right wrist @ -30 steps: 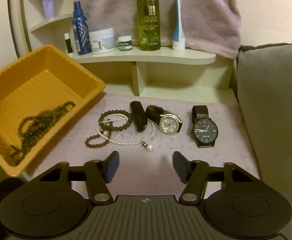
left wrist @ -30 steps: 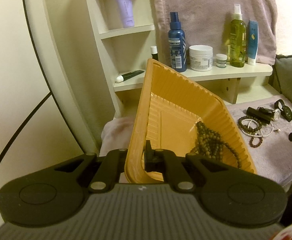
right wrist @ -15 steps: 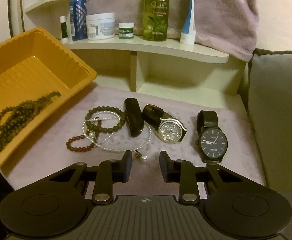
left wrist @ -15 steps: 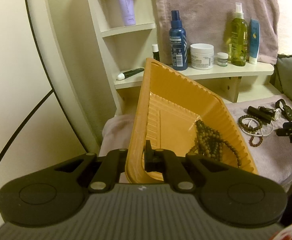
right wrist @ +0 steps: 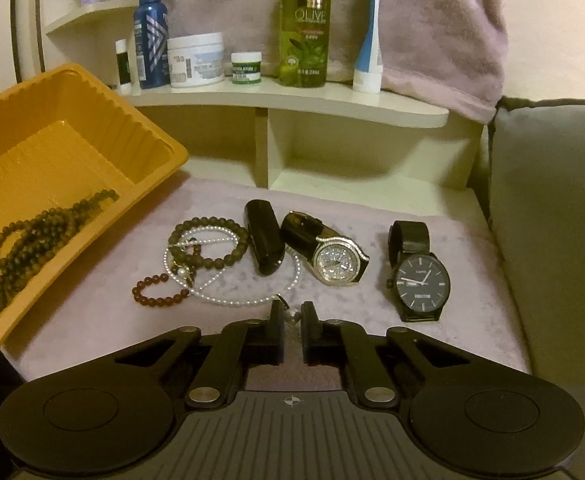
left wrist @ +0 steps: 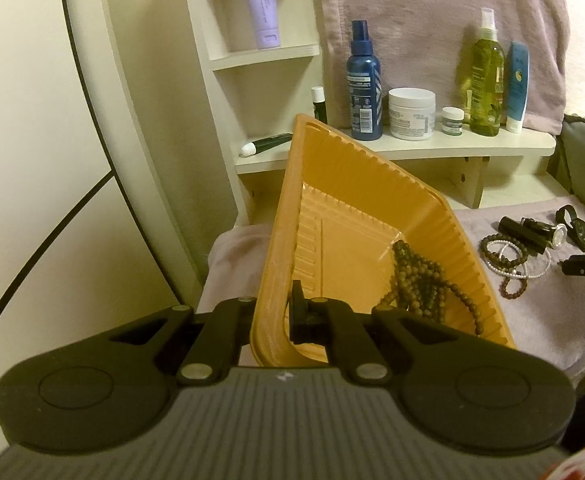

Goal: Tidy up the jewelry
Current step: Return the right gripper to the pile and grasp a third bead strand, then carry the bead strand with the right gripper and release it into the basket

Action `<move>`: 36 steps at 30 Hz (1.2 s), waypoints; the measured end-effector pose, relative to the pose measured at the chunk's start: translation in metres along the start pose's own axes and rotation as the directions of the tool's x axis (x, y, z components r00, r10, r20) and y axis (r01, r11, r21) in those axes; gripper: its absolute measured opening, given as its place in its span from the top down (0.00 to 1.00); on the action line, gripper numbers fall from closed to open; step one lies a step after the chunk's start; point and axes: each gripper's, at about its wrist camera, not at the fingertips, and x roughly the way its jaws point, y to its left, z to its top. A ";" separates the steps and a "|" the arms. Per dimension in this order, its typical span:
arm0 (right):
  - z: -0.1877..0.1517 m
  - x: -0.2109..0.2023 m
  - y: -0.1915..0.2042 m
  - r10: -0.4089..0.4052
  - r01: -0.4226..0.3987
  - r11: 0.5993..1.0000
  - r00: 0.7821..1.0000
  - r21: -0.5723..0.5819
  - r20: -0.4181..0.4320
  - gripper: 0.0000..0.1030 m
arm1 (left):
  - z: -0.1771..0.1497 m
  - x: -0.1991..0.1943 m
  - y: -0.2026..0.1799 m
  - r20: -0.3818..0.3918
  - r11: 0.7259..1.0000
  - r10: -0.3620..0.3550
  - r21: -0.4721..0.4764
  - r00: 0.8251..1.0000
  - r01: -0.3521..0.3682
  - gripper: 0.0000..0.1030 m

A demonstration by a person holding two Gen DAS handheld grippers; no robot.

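Both claws grasp: left claw [left wrist: 278, 312] tray [left wrist: 372, 216], right claw [right wrist: 291, 316] pearl necklace [right wrist: 228, 300].

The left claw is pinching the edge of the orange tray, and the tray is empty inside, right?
Not quite. The left claw does pinch the orange tray by its edge, but the tray is not empty: a string of dark beads lies inside it. Both wrist views show this.

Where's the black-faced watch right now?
In the right wrist view the black-faced watch lies on the mauve cloth, rightmost of the loose pieces, just right of the crystal-faced watch and beside the grey cushion.
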 end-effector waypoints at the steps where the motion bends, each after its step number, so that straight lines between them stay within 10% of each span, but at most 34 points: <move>1: 0.001 -0.004 0.000 0.006 -0.006 1.000 1.000 0.005 0.005 0.92 | 0.000 -0.001 -0.001 0.000 1.000 0.003 -0.002 1.000 -0.003 0.96; 16: 0.025 -0.047 0.037 0.127 -0.122 0.991 0.988 -0.063 0.090 0.92 | -0.004 -0.005 -0.006 -0.017 0.998 0.028 -0.047 0.999 -0.029 0.96; 33: 0.042 -0.025 0.125 0.448 -0.443 0.878 0.894 -0.181 -0.013 0.92 | -0.006 -0.005 -0.006 -0.020 0.997 0.031 -0.071 0.999 -0.033 0.96; 36: 0.040 -0.026 0.125 0.458 -0.450 0.875 0.889 -0.180 0.003 0.58 | -0.006 -0.005 -0.006 -0.021 0.997 0.031 -0.071 0.999 -0.033 0.96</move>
